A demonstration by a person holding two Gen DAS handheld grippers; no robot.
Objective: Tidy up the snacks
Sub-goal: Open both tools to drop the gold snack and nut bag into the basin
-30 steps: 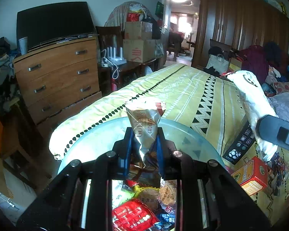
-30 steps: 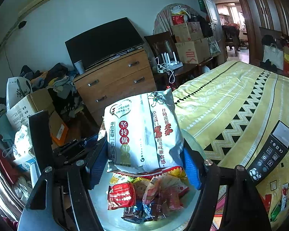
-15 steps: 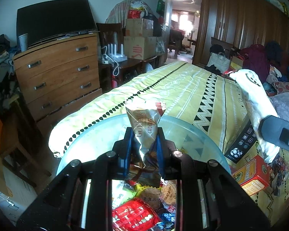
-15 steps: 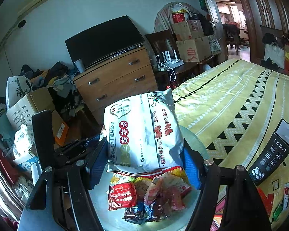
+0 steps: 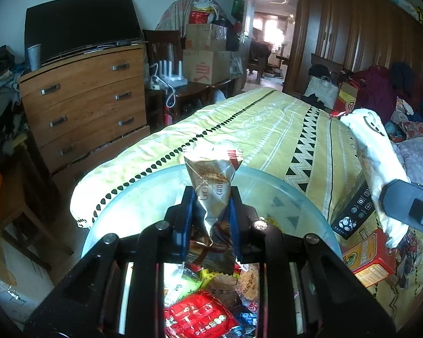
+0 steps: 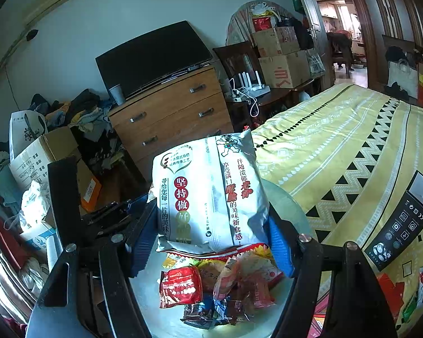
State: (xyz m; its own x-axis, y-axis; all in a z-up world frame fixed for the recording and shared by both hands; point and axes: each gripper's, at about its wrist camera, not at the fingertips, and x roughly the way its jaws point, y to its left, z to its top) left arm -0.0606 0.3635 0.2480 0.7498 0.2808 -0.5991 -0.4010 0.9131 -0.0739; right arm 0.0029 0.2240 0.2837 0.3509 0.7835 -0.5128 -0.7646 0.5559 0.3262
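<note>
**Two packets in the air over a crowded glass table**

Both hands are loaded. The left gripper pinches a small gold wrapper by its crumpled lower end, pads pressed nearly together, so the grip looks thin; a tug could let the foil slide out and drop into the heap of snacks below. The right gripper stands much wider, its blue pads squeezing the sides of a big white bag. That bag is puffy and smooth, and I'd guess a firmer squeeze would crush what's inside, while a looser one would let it tip forward onto the pile. The round glass table sits just beside the bed, and anything dropped near the rim could roll off.

The left camera alone shows the white bag from its narrow edge, plus the orange box on the bed. The right camera alone shows the bag's printed face, and the cardboard box and clutter on the floor.
</note>
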